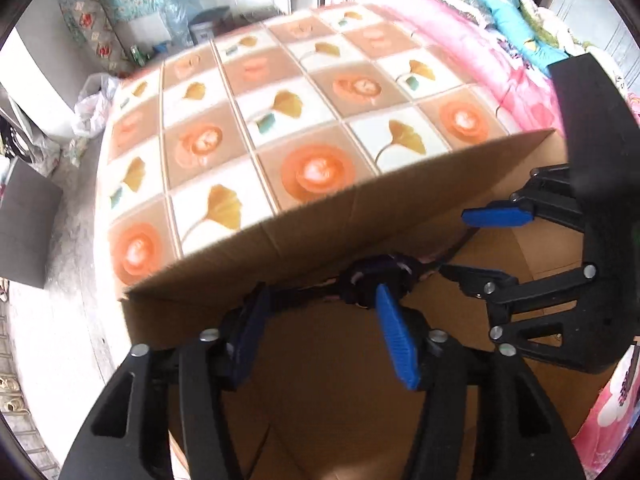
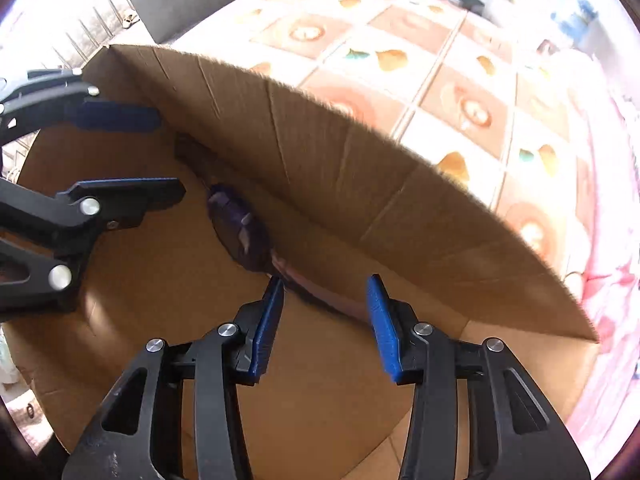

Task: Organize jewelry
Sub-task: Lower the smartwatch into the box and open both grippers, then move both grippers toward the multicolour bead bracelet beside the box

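A dark purple watch with a strap (image 1: 378, 276) lies on the floor of an open cardboard box (image 1: 280, 236), close against the box's far wall. In the right wrist view the watch (image 2: 240, 228) lies just ahead of my right gripper (image 2: 326, 300), which is open and empty. My left gripper (image 1: 320, 312) is open, its blue fingertips either side of the watch and just short of it. The right gripper also shows in the left wrist view (image 1: 476, 240), open. The left gripper shows in the right wrist view (image 2: 160, 152), open.
The box sits on a table with a tiled cloth of orange roses and yellow leaves (image 1: 248, 120). A pink quilt (image 1: 460, 28) lies on a bed behind. The box walls (image 2: 360, 160) stand high around both grippers.
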Motion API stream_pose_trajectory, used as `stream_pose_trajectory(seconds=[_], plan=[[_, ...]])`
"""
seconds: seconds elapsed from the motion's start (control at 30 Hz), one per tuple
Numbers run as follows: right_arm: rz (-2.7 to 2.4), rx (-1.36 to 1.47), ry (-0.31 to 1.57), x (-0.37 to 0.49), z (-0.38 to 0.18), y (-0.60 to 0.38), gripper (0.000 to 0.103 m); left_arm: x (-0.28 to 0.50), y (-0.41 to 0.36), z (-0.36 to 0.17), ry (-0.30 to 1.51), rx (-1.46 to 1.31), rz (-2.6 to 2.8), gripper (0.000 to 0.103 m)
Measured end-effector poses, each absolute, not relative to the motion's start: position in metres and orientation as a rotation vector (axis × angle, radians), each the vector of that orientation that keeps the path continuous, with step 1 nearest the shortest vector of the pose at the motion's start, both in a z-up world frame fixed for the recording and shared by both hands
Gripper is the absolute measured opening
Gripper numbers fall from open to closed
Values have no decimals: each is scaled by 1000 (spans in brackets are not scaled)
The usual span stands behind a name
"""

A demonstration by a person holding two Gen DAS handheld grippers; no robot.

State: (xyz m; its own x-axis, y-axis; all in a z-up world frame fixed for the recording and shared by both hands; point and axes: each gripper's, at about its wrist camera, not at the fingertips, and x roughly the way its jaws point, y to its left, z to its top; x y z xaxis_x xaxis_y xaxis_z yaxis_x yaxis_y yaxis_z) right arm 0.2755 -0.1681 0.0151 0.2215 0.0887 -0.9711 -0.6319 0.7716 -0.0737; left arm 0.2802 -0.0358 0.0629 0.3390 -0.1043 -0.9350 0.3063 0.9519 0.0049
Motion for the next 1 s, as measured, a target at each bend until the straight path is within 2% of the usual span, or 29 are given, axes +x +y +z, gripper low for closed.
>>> stream_pose_trajectory(seconds=[0.03,0.23,0.4,0.57,0.67,0.8,1.0], plan=[[521,-514,1251,274,17,-168,47,276,-36,69,1175,193,-271,62],[517,-442,1129,254,51,-171,47,237,-32,115,1030,175,-298,70],[557,-294,906,199,122,-194,48,178,-6,165,870,105,-317,78],[617,-82,672,98,166,-243,69,98,32,192,747,-8,-343,93],[655,11,609,52,163,-263,79,56,43,178,731,-4,-307,97],[659,106,657,18,119,-269,79,23,47,133,798,14,-238,97],[679,217,851,-13,46,-242,75,17,24,22,1008,76,-116,97]])
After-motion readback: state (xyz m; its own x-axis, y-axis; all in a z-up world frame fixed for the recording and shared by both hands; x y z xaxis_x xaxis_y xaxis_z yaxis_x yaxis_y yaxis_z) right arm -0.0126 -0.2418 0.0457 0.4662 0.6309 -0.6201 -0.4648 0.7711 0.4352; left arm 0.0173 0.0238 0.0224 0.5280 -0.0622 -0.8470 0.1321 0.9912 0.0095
